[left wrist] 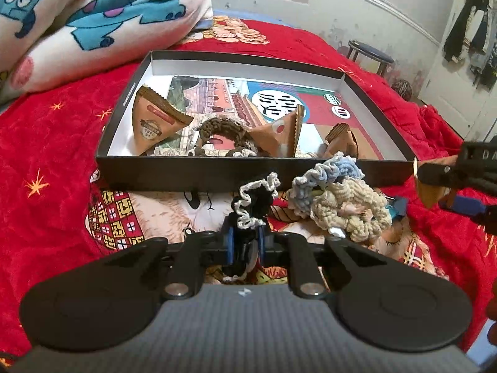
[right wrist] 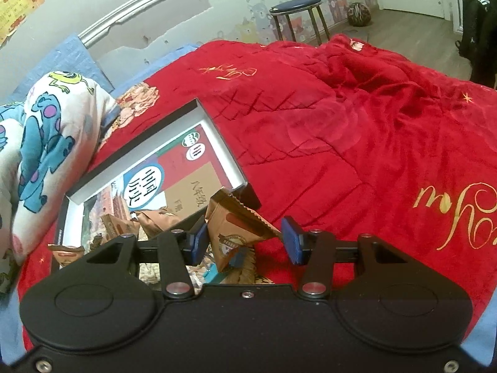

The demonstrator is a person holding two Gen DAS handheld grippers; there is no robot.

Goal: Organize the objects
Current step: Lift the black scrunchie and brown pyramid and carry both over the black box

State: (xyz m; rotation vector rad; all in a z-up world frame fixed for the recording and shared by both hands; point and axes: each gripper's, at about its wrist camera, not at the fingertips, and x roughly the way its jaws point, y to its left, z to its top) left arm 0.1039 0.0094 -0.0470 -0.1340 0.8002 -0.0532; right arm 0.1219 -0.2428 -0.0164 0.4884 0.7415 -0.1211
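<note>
The left gripper (left wrist: 245, 242) is clamped on a black scrunchie with white trim (left wrist: 255, 200), held just in front of the black shallow box (left wrist: 192, 172) on the red blanket (left wrist: 56, 143); beside it lie a blue scrunchie (left wrist: 326, 171) and a cream scrunchie (left wrist: 351, 208), touching each other; inside the box sit a brown triangular packet (left wrist: 153, 118) and a brown scrunchie (left wrist: 220, 132); the right gripper (right wrist: 245, 242) has a triangular snack packet (right wrist: 236, 230) between its pads, though whether both pads press it I cannot tell.

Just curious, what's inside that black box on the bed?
Inside the black box lie a book, a brown scrunchie and brown triangular packets. What lies under the book is covered.
</note>
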